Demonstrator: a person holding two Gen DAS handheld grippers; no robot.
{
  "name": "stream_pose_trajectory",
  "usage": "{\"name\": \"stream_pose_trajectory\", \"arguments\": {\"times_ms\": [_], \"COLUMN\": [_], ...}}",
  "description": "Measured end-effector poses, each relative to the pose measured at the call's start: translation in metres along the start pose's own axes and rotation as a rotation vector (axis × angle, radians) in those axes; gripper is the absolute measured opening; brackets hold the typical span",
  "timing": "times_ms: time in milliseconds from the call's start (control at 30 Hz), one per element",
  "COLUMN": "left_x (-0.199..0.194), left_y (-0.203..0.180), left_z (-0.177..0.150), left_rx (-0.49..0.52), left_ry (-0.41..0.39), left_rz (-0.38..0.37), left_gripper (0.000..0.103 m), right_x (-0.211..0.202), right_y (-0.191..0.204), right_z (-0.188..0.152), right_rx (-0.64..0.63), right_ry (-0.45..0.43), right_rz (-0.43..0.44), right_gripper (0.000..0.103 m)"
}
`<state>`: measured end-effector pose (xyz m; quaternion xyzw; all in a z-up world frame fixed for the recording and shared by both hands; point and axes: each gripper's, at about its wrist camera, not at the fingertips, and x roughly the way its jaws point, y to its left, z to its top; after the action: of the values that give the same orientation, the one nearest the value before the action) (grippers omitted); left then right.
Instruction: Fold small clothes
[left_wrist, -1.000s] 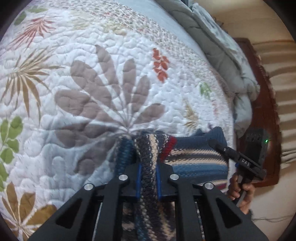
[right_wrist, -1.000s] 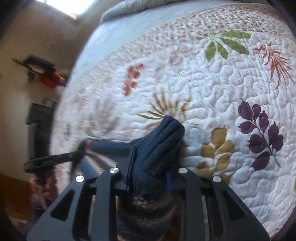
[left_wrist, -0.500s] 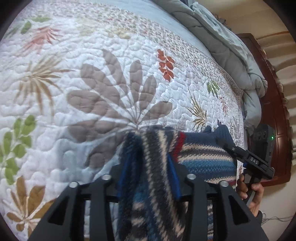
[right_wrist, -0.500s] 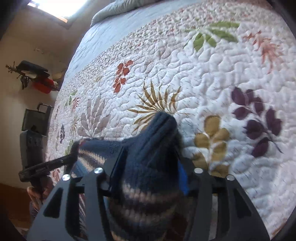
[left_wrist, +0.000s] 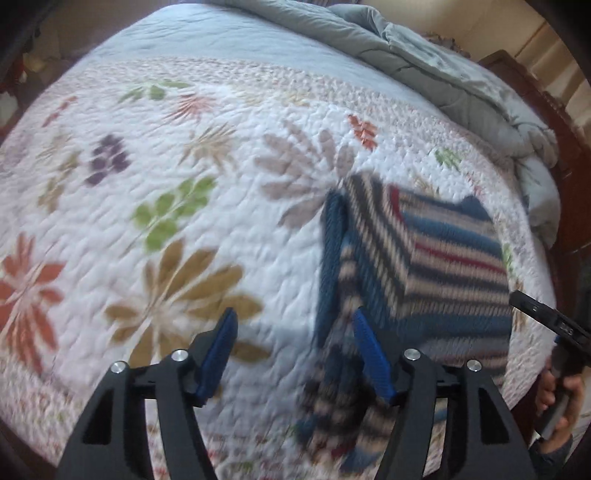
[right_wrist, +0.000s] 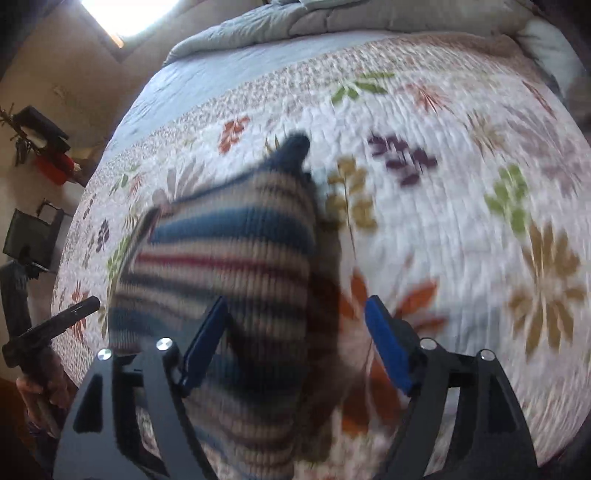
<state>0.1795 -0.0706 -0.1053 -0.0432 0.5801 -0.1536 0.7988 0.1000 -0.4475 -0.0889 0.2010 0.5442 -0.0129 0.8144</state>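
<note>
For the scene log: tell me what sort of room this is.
Most likely a bedroom. The striped sweater lies on a bed under a floral quilt, a grey duvet is bunched at its far end, and a dark wooden bed frame edges it.

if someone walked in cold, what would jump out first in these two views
The striped knit sweater lying folded on the bed, right of centre in the left view and left of centre in the right view. Next, the white floral quilt spread under it. Both blue-padded tools, left tool and right tool, have just been opening and grip nothing.
</note>
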Motion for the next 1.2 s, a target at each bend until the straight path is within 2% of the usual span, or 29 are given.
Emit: {"name": "stream_pose_trajectory", "arguments": {"times_ms": [100, 167, 300, 500, 600, 1200], "left_x": [-0.011, -0.016, -0.026, -0.044, -0.055, -0.098], "left_y": [0.002, -0.002, -0.012, -0.028, -0.036, -0.066], "left_z": [-0.025, -0.042, -0.069, -0.096, -0.105, -0.136], "left_rx": [0.003, 0.023, 0.051, 0.064, 0.079, 0.13], "left_ry": [-0.003, 0.007, 0.013, -0.003, -0.027, -0.103], "left_rz": [0.079, 0.139, 0.188, 0.173, 0.188, 0.224], "left_gripper": [0.075, 0.079, 0.084, 0.086, 0.086, 0.086], "right_x": [-0.011, -0.019, -0.034, -0.055, -0.064, -0.081], "right_y": [0.007, 0.015, 0.03, 0.053, 0.061, 0.084], "right_z": [-0.035, -0.057, -0.089, -0.123, -0.135, -0.163], "right_rx": [0.013, 0.014, -0.004, -0.043, -0.058, -0.055], "right_ry": [-0.014, -0.031, -0.052, -0.068, -0.073, -0.069], "right_rz": [-0.006, -0.038, -0.109, -0.158, -0.149, -0.16], "right_gripper": [0.085, 0.087, 0.09, 0.092, 0.092, 0.094]}}
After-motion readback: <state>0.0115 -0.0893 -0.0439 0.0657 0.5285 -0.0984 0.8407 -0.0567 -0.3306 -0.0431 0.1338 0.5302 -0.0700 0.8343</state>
